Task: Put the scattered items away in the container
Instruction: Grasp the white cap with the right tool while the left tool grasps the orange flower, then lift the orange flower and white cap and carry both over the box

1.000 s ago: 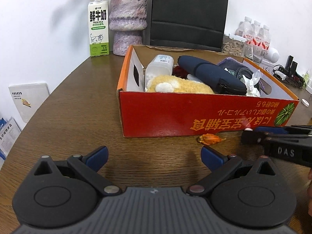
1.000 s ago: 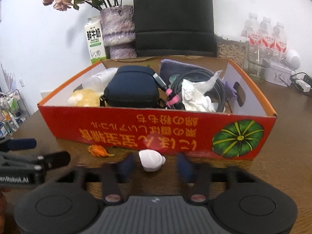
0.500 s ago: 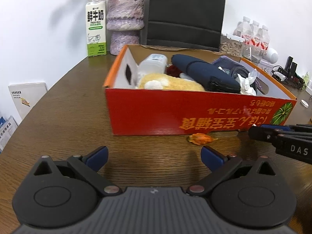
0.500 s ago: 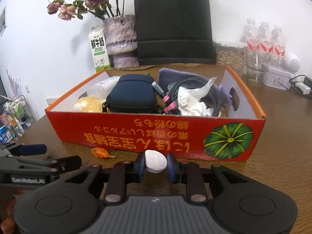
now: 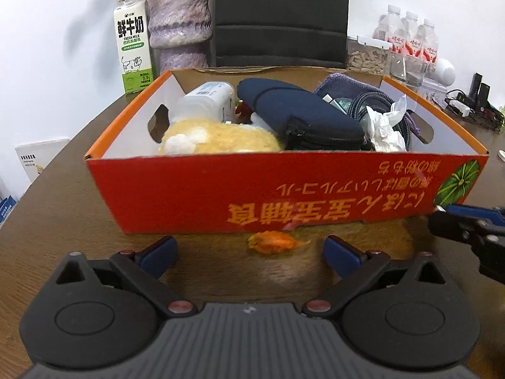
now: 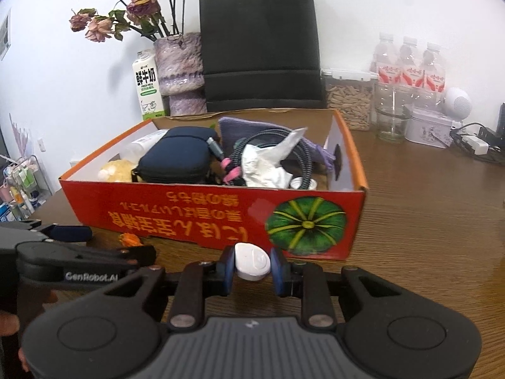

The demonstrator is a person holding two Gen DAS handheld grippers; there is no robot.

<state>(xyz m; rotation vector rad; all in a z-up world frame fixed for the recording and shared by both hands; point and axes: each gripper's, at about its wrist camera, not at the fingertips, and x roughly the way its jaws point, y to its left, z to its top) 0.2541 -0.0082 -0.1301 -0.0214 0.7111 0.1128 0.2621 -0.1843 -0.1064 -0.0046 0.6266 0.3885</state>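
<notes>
The container is a red cardboard box [image 5: 189, 186] [image 6: 195, 211] on the wooden table, holding a navy pouch [image 5: 303, 117], a yellow plush toy [image 5: 221, 139], a plastic bottle, cables and crumpled tissue. My right gripper [image 6: 252, 265] is shut on a small white oval case [image 6: 252, 260], held above the table in front of the box. My left gripper [image 5: 249, 252] is open and empty; a small orange dried flower [image 5: 273, 242] [image 6: 129, 239] lies on the table between its fingertips, just before the box.
A milk carton [image 5: 132, 41], a purple vase [image 5: 180, 22] and a black paper bag [image 6: 262, 47] stand behind the box. Water bottles [image 6: 410, 66], a snack jar, a glass and a tin stand at the back right. The right gripper shows at the left wrist view's right edge [image 5: 467, 230].
My right gripper closed on the white case and lifted it off the table. My left gripper moved closer to the box, bringing the orange flower between its open fingers.
</notes>
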